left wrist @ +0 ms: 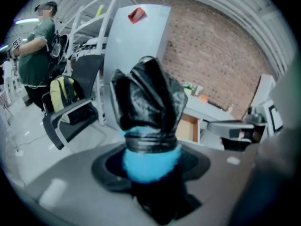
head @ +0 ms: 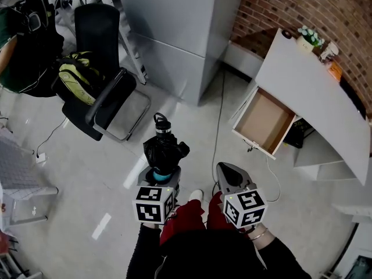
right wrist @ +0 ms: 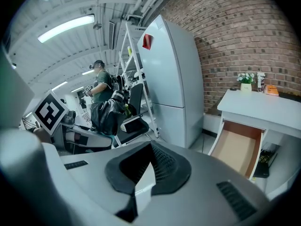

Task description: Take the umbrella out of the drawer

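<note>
The left gripper (head: pixel 161 170) sits at lower centre of the head view. Its jaws are clamped on a folded black fabric umbrella (head: pixel 164 150) with a light-blue band. In the left gripper view the umbrella (left wrist: pixel 148 102) stands upright out of the jaws, with the blue band just above the grip and the bunched black canopy above the band.

The right gripper (head: pixel 229 176) sits just right of the left one, and its jaws are pressed together with nothing between them.

The wooden-bottomed white drawer (head: pixel 264 121) stands pulled open at centre right of the head view. It projects from the white desk (head: pixel 308 92), and its visible interior is bare. The umbrella is outside the drawer and well apart from it, above the pale tiled floor (head: pixel 192 127).

A black office chair (head: pixel 110 97) carrying a yellow-green backpack (head: pixel 78 74) occupies the upper left of the head view. A tall grey cabinet (head: pixel 180 28) stands at upper centre, and a red brick wall (head: pixel 302 4) fills the upper right.
</note>
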A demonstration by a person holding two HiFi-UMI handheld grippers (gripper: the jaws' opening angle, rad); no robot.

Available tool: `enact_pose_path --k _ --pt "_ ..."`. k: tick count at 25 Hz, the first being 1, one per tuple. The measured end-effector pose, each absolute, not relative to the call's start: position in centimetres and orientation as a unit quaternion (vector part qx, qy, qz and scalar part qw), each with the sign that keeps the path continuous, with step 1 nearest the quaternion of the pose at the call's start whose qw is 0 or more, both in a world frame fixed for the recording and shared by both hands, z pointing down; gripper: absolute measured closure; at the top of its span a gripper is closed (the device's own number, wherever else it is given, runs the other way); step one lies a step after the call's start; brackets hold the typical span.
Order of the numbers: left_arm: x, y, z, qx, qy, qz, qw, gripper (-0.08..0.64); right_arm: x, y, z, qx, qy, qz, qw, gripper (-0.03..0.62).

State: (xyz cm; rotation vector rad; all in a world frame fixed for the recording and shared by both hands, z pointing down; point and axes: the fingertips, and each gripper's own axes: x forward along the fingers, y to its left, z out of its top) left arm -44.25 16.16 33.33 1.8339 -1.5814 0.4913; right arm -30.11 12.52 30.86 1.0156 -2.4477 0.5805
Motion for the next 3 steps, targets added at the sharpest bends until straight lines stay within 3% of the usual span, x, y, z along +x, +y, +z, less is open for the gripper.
enact_pose_path --k 3 --pt "-45.14 16.79 33.54 0.696 -0.609 0.182 0.335 0.311 -30.75 12.89 30.82 0.361 -0.884 0.207 0.213 0.594"
